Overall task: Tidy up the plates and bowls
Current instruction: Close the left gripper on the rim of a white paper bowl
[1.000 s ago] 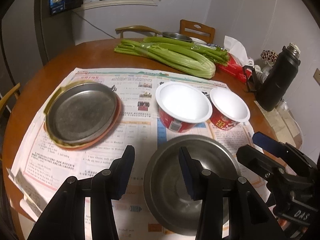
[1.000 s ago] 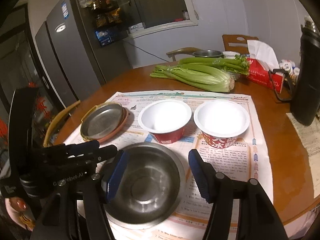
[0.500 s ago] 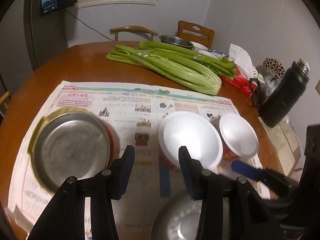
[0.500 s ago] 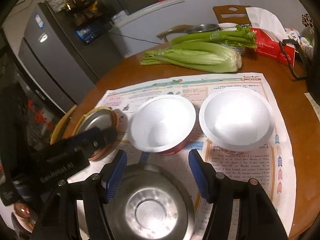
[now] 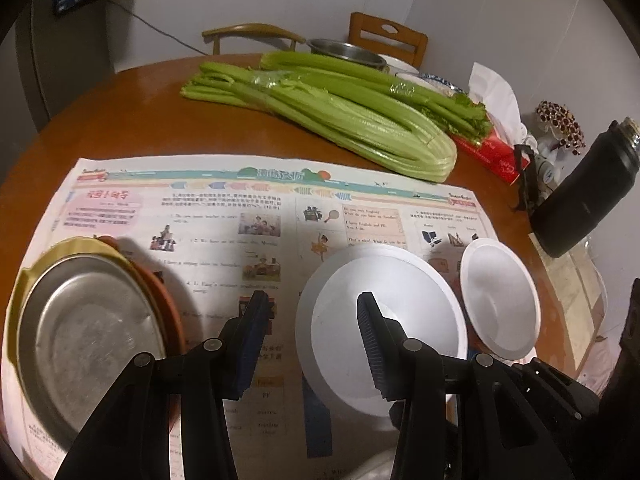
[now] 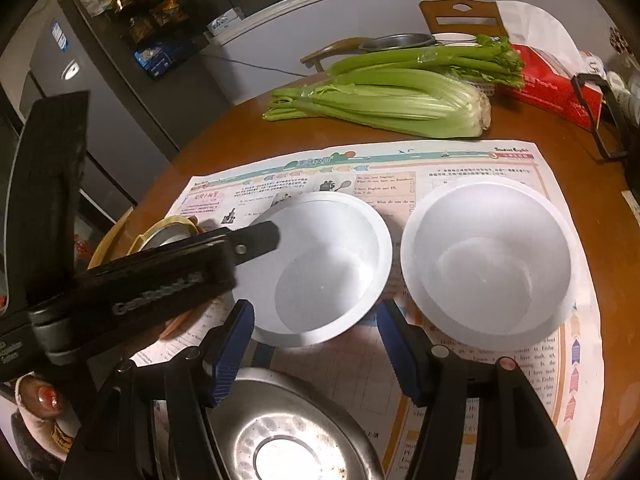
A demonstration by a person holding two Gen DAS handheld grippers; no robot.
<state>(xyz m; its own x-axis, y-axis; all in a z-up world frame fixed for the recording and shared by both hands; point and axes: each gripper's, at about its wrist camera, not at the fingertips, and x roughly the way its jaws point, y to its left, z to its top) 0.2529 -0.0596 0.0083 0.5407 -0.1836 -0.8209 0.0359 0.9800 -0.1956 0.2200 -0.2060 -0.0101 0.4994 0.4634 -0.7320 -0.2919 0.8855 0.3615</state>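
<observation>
Two white bowls are sitting side by side on a newspaper (image 5: 224, 216) spread over the round wooden counter (image 5: 132, 112). The left bowl (image 6: 320, 264) is lying nearest both grippers, and the right bowl (image 6: 488, 264) is just beside it, apart from it by a narrow gap. The left gripper (image 5: 310, 344) is hanging over the left bowl's near left rim, one finger over the paper and the other over the bowl's inside; its fingers are standing apart and gripping nothing. The right gripper (image 6: 316, 352) is hovering at the same bowl's near edge, its fingers spread and empty. A steel bowl (image 6: 280, 436) is lying on the paper below the right gripper. To the left, a steel plate (image 5: 84, 340) is resting on stacked plates. Celery (image 5: 332, 116) is lying across the far counter, a black flask (image 5: 584, 196) standing at the right.
</observation>
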